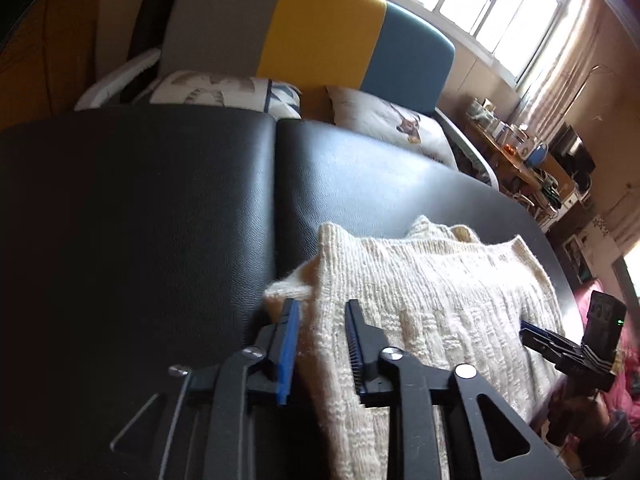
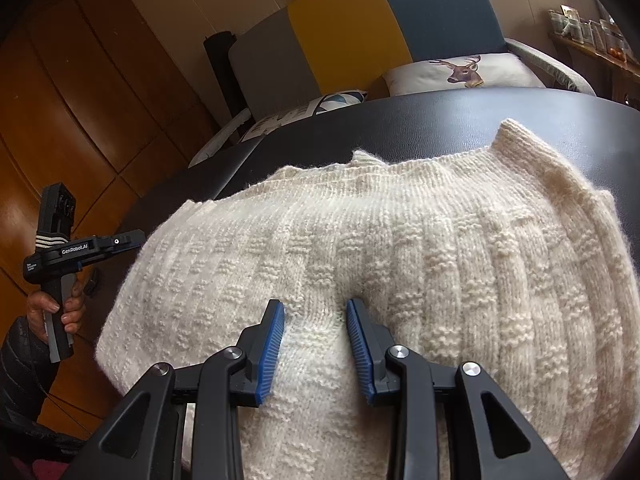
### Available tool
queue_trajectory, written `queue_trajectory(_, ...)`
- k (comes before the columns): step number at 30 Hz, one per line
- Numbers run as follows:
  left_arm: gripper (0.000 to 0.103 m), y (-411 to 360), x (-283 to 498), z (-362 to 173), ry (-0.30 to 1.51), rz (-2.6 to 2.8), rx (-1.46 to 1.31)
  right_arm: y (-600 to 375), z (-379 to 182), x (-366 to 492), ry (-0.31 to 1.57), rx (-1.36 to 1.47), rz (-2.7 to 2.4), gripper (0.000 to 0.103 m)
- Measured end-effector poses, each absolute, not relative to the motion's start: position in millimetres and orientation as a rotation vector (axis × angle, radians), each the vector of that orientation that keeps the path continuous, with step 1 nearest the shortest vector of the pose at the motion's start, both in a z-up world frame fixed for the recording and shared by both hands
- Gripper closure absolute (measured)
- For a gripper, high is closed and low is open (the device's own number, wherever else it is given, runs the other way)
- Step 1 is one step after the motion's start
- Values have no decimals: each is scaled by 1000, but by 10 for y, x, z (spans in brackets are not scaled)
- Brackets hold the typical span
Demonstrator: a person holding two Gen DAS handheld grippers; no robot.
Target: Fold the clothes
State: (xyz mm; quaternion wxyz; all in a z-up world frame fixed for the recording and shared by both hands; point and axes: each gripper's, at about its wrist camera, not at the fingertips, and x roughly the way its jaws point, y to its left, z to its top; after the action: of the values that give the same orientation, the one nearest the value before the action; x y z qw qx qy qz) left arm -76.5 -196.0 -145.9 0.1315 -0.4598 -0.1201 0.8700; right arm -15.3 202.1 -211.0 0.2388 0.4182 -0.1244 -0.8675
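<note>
A cream knitted sweater [image 2: 400,248] lies spread on a black leather-look table [image 1: 160,200], worked by a person holding a two-finger gripper in each hand.

In the right wrist view, the right gripper [image 2: 316,312] sits low at 6 o'clock with its blue-padded fingers [image 2: 272,356] parted about halfway, released rather than clamped. Both tips press down onto the knit, and a small ridge of wool bunches between them; nothing is pinched.

In the left wrist view, the left gripper [image 1: 320,312] likewise stands released at 6 o'clock, its jaws moderately apart. It straddles a raised fold at the sweater's edge, the cloth running up between the pads; whether either pad actually touches the wool cannot be told.

Each tool shows in the other's camera: the left gripper [image 2: 132,238] at 9 o'clock, gripped by a hand [image 2: 52,312] in a dark quilted sleeve [image 2: 20,372], and the right gripper [image 1: 528,332] at 4 o'clock beside the sweater's far edge.

Beyond the table, at 12 o'clock, stands a sofa [image 1: 320,32] panelled in grey, yellow and blue, with printed cushions [image 2: 460,70], one bearing a deer. A bright window [image 1: 488,4] sits at 1 o'clock, a cluttered wooden shelf [image 1: 516,156] at 2 o'clock.
</note>
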Motion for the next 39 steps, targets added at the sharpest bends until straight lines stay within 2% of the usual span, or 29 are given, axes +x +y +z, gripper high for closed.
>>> queue_trajectory(1, 67, -1943, -805, -1493, -335, 2521, -1356, 2023, -2110, -153, -340, 1145, -2375, 70)
queue_trajectory(3, 68, -1907, -858, -1570, -360, 2474, -1390, 2027, -2109, -153, -338, 1145, -2373, 70)
queue_trajectory(4, 76, -1903, -830, -1559, -383, 2459, -1366, 2031, -2108, -155, -336, 1146, -2371, 70)
queue_trajectory(5, 98, -1905, -778, -1525, -408, 2450, -1325, 2037, -2107, -159, -334, 1146, -2371, 70)
queue_trajectory(8, 98, -1890, -654, -1452, -428, 2504, -1266, 2039, -2105, -161, -325, 1145, -2374, 70)
queue_trajectory(10, 98, -1932, -693, -1620, -417, 2529, -1362, 2038, -2108, -166, -325, 1141, -2373, 70)
queue_trajectory(13, 97, -1992, -741, -1785, -446, 2552, -1446, 2020, -2105, -176, -311, 1142, -2372, 70)
queue_trajectory(15, 95, -1978, -730, -1676, -456, 2589, -1421, 2019, -2103, -169, -298, 1139, -2377, 70)
queue_trajectory(19, 91, -1824, -664, -1310, -360, 2660, -1302, 2038, -2104, -145, -295, 1123, -2376, 70)
queue_trajectory(22, 69, -1584, -708, -1115, -276, 2604, -1203, 2025, -2088, -148, -277, 1129, -2371, 69)
queue_trajectory(23, 67, -1483, -751, -1097, -228, 2574, -1189, 2018, -2081, -149, -267, 1133, -2366, 68)
queue_trajectory(27, 67, -1008, -1075, -1259, -32, 2428, -1277, 1974, -1948, -198, -186, 1172, -2340, 67)
queue_trajectory(33, 67, -750, -1383, -1615, 74, 2297, -1444, 1948, -1728, -394, 58, 1140, -2408, 62)
queue_trajectory(34, 71, -744, -1363, -1649, 78, 2290, -1444, 1952, -1748, -456, 87, 1159, -2417, 61)
queue_trajectory(35, 87, -749, -1345, -1656, 77, 2300, -1436, 1952, -1785, -517, 119, 1186, -2423, 60)
queue_trajectory(36, 97, -758, -1327, -1650, 75, 2317, -1424, 1943, -1837, -578, 148, 1223, -2427, 60)
queue_trajectory(39, 98, -770, -1213, -1533, 19, 2418, -1306, 1905, -1911, -662, 150, 1266, -2431, 60)
